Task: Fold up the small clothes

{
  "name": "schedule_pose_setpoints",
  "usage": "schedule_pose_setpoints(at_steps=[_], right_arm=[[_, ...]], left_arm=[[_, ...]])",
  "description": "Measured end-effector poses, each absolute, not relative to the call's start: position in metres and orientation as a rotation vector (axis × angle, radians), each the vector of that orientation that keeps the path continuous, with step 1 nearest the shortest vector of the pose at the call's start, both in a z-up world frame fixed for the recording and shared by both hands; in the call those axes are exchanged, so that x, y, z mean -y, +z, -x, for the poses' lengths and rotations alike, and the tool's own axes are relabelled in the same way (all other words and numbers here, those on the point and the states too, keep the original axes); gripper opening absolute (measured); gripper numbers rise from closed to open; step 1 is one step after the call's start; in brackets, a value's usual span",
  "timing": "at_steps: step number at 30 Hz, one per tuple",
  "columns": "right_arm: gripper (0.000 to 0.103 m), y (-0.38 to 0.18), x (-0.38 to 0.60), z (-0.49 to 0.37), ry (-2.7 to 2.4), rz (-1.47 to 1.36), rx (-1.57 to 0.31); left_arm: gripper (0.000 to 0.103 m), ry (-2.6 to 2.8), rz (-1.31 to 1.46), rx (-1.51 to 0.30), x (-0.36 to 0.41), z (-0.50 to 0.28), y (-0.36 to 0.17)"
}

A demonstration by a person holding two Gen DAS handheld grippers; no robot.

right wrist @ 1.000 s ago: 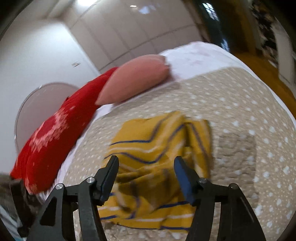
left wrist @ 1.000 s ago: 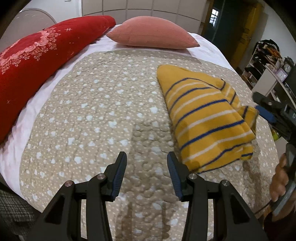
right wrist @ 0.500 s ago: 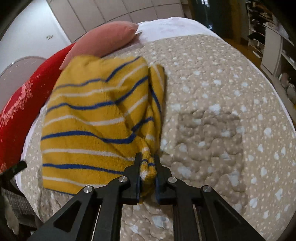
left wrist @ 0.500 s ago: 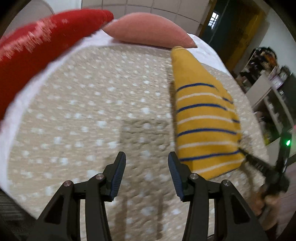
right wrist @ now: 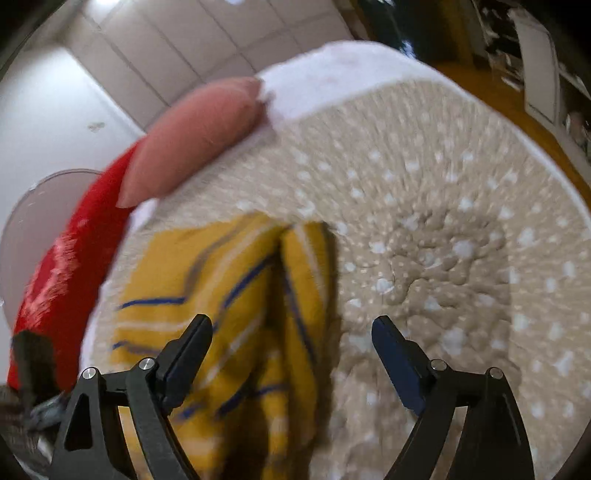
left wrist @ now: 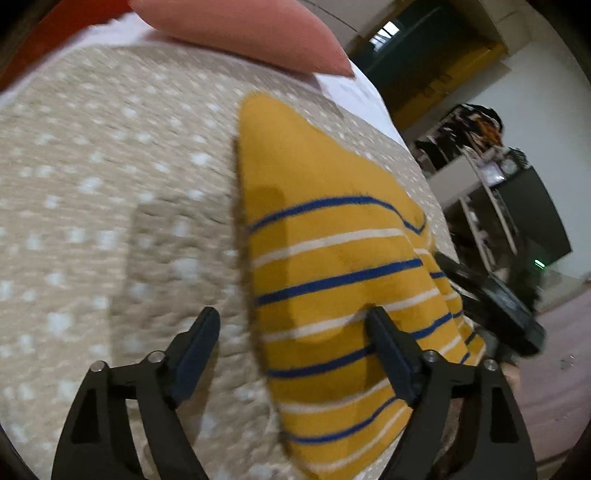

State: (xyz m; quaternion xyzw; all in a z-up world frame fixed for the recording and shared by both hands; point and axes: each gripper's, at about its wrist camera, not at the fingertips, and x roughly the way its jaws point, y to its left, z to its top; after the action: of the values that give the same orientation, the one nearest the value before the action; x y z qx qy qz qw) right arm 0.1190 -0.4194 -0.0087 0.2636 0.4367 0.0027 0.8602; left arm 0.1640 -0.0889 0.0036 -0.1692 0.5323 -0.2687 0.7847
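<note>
A yellow garment (left wrist: 325, 266) with blue and white stripes lies folded on the beige dotted bedspread (left wrist: 110, 184). My left gripper (left wrist: 291, 325) hovers over its near left edge, jaws opening wide; the cloth's edge lies below the gap, unpinched. In the right wrist view the same garment (right wrist: 236, 295) lies at lower left. My right gripper (right wrist: 291, 328) is over its right fold, jaws opening wide, nothing pressed between the fingers. The right gripper also shows dark at the left wrist view's right edge (left wrist: 495, 302).
A pink pillow (left wrist: 251, 33) and a red cushion (right wrist: 62, 266) lie at the head of the bed. White sheet (right wrist: 332, 81) borders the bedspread (right wrist: 443, 221). Shelves with clutter (left wrist: 487, 155) stand beyond the bed's right side.
The right gripper, shut on the garment's corner half a second ago, has let go and opened wide. The left gripper opened wider and moved down and right, over the garment's edge.
</note>
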Motion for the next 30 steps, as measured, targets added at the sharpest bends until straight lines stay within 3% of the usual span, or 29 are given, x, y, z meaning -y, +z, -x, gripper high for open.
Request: schedule_pose_setpoints(at_steps=[1, 2, 3, 6, 12, 16, 18, 26, 29, 30], right_arm=[[0.087, -0.017, 0.42, -0.127, 0.015, -0.57, -0.93], [0.068, -0.023, 0.417, -0.133, 0.064, -0.611, -0.936], [0.044, -0.024, 0.411, -0.139, 0.13, -0.663, -0.938], [0.033, -0.008, 0.393, -0.151, 0.156, -0.628, -0.929], [0.03, 0.025, 0.381, -0.155, 0.228, -0.626, -0.809], [0.036, -0.001, 0.379, -0.156, 0.054, -0.552, -0.916], [0.044, -0.005, 0.379, -0.148, 0.039, -0.534, -0.923], [0.048, 0.06, 0.355, -0.097, 0.09, -0.419, -0.775], [0.047, 0.047, 0.329, -0.095, 0.125, -0.352, -0.819], [0.035, 0.034, 0.323, -0.094, 0.112, -0.342, -0.875]], left_arm=[[0.083, -0.6, 0.379, -1.165, 0.093, -0.165, 0.0], [0.078, -0.632, 0.388, -1.189, 0.099, -0.167, -0.002], [0.057, -0.664, 0.39, -1.196, 0.104, -0.168, 0.0], [0.038, -0.65, 0.309, -1.145, 0.107, -0.167, 0.026], [0.038, -0.544, 0.174, -1.041, 0.103, -0.176, 0.082], [0.044, -0.39, 0.043, -1.1, 0.113, -0.172, 0.052], [0.048, -0.346, -0.007, -1.133, 0.116, -0.159, 0.028], [0.056, -0.268, 0.048, -0.995, 0.083, -0.107, 0.06], [0.057, -0.217, 0.052, -0.969, 0.067, -0.077, 0.072], [0.06, -0.196, 0.049, -0.963, 0.063, -0.069, 0.073]])
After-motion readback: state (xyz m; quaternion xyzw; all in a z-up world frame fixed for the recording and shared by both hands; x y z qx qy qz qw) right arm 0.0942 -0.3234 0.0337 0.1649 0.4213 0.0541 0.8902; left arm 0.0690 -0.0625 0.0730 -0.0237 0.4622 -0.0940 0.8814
